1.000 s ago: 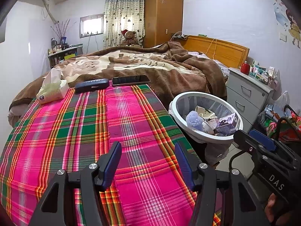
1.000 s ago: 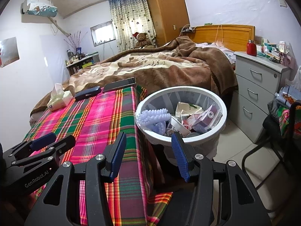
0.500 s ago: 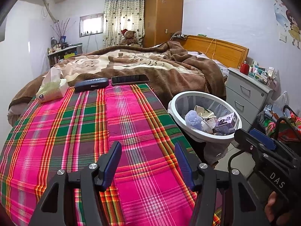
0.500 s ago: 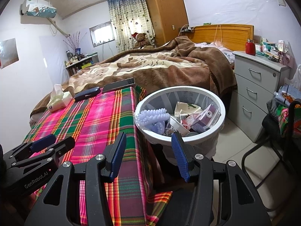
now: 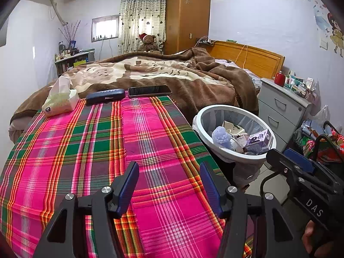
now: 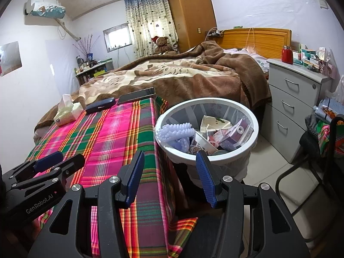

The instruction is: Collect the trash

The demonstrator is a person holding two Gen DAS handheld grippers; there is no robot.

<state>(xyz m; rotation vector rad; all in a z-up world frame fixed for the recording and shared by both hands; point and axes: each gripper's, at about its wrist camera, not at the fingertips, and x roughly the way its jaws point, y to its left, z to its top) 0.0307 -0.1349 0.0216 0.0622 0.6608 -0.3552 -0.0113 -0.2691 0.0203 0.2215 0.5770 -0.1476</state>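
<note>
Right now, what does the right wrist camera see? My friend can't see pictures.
A white trash bin full of wrappers and boxes stands beside a bed's pink plaid cloth. The right gripper hovers open and empty before it, the left gripper nearby.

Full trash basket [image 6: 253, 126], open hand-held gripper [image 6: 169, 172]

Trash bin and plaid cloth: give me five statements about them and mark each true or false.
1. The trash bin stands beside the plaid cloth. True.
2. The bin is empty. False: it holds cartons, paper and a lilac bumpy piece.
3. A phone lies at the cloth's far edge. True.
4. The left claw grips the tissue pack. False: it is open and holds nothing.
5. The dark case lies in the bin. False: it lies beside the phone.
</note>
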